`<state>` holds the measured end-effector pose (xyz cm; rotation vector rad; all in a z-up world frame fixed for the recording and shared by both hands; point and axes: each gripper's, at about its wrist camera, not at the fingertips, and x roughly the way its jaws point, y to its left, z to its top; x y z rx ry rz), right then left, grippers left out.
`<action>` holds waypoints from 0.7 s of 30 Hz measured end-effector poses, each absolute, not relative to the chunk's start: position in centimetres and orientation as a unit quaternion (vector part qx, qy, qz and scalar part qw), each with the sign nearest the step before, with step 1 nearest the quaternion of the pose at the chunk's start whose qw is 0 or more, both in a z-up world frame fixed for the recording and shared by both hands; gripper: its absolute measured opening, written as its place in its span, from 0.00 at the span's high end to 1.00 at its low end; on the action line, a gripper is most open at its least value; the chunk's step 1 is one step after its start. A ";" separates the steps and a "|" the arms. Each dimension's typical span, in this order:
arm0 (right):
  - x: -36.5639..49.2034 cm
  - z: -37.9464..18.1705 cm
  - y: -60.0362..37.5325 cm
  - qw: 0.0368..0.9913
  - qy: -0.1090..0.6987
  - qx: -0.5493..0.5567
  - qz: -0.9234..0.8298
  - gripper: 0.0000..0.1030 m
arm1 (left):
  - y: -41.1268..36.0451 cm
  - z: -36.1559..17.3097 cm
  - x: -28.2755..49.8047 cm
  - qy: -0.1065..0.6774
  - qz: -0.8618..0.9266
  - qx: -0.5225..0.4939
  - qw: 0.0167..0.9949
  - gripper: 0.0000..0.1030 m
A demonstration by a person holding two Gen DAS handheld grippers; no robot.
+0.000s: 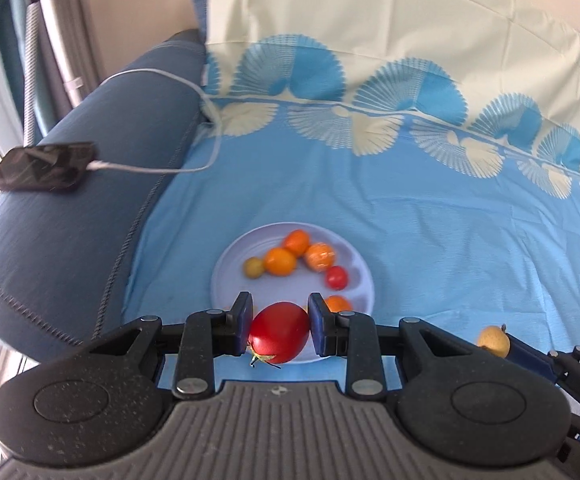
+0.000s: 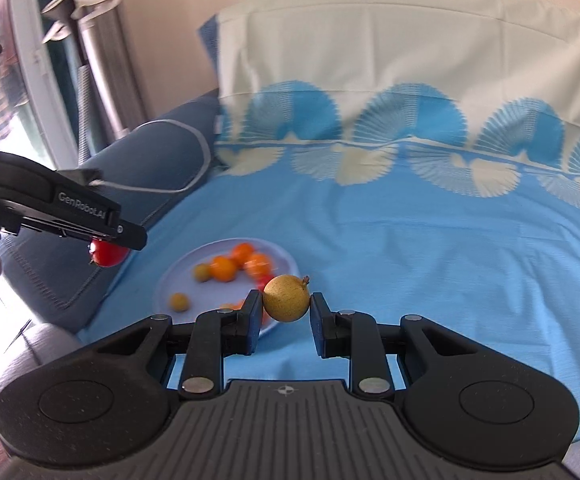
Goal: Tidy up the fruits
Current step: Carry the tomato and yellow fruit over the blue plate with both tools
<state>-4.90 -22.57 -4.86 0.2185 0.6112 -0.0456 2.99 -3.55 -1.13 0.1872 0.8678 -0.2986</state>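
Fruits: a red tomato [image 1: 278,332] pinched in the left gripper [image 1: 279,330] over the plate's [image 1: 230,264] near rim, a smaller yellow fruit [image 2: 287,298] pinched in the right gripper [image 2: 286,312]; little oranges [image 1: 280,261] lie on the plate, on the blue sheet [image 1: 450,248].

An orange fruit [image 1: 338,304] sits half-hidden behind the left gripper [image 1: 278,330].

A glossy, smooth-skinned red tomato [image 1: 278,332] sits between matt black plastic jaws with blue pads. A dull, rough, speckled yellow-brown fruit [image 2: 287,298] is held likewise. The pale plate [image 1: 354,256] looks smooth and plastic. The blue bedsheet [image 1: 430,240] is soft, creased cloth; the sofa arm [image 1: 70,216] is stitched, matt blue upholstery.
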 end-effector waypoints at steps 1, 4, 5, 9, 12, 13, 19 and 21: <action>-5.0 -4.7 -22.0 0.947 0.302 0.104 -0.019 0.74 | -2.9 -1.1 2.9 0.418 -0.141 0.087 0.893 0.68; -5.0 -4.5 -20.5 0.946 0.308 0.096 -0.011 0.74 | -1.1 -1.1 2.9 0.421 -0.133 0.076 0.894 0.68; -4.9 -4.5 -20.1 0.947 0.309 0.093 -0.009 0.74 | -0.6 -1.0 3.0 0.422 -0.131 0.073 0.894 0.68; -4.3 -4.3 -19.2 0.947 0.310 0.082 -0.003 0.74 | 0.6 -0.9 3.6 0.424 -0.125 0.062 0.895 0.68; -3.7 -4.2 -18.9 0.947 0.311 0.077 -0.001 0.74 | 1.0 -0.9 4.0 0.424 -0.123 0.056 0.895 0.68; -3.4 -4.2 -18.8 0.947 0.312 0.076 0.000 0.74 | 1.0 -1.0 4.2 0.425 -0.123 0.055 0.895 0.68; -2.1 -4.5 -18.5 0.946 0.315 0.072 0.006 0.74 | 0.5 -1.6 5.6 0.434 -0.123 0.055 0.891 0.68; -1.6 -4.7 -18.5 0.945 0.318 0.072 0.007 0.74 | 0.3 -1.9 6.1 0.437 -0.123 0.055 0.889 0.68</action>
